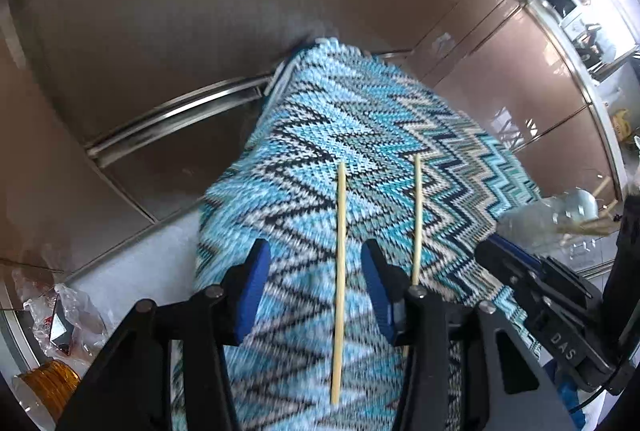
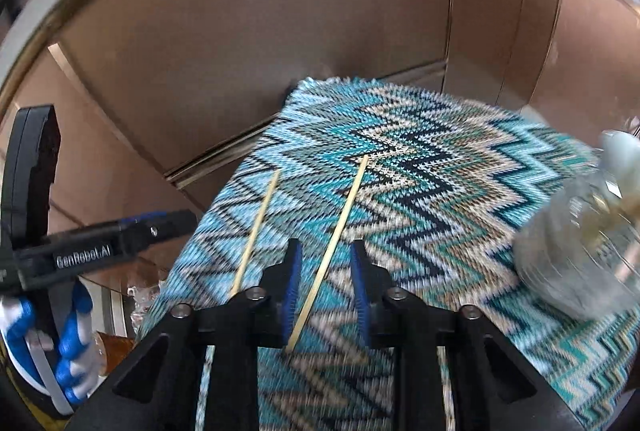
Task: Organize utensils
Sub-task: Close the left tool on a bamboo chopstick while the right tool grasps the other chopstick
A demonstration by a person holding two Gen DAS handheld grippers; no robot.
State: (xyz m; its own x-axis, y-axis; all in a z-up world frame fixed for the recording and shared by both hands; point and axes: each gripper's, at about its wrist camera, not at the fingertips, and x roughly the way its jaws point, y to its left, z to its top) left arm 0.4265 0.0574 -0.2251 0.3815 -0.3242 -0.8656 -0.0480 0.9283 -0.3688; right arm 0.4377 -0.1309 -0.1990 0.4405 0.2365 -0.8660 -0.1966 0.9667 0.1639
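Two wooden chopsticks lie side by side on a blue zigzag cloth (image 1: pixel 360 119). In the left wrist view my left gripper (image 1: pixel 316 263) is open, its blue pads on either side of the left chopstick (image 1: pixel 340 271); the other chopstick (image 1: pixel 417 215) lies just right of it. In the right wrist view my right gripper (image 2: pixel 325 263) is open around the right chopstick (image 2: pixel 336 235); the left chopstick (image 2: pixel 258 227) lies beside it. Neither chopstick is gripped. The right gripper's body (image 1: pixel 532 291) shows at the right of the left wrist view; the left one (image 2: pixel 100 239) shows at the left of the right wrist view.
A clear glass jar (image 2: pixel 580 243) holding utensils lies on the cloth (image 2: pixel 440 167) at the right; it also shows in the left wrist view (image 1: pixel 560 215). Brown cabinet panels (image 1: pixel 200 11) rise behind the table. Plastic wrapping (image 1: pixel 60 319) and an amber object (image 1: pixel 48 383) lie lower left.
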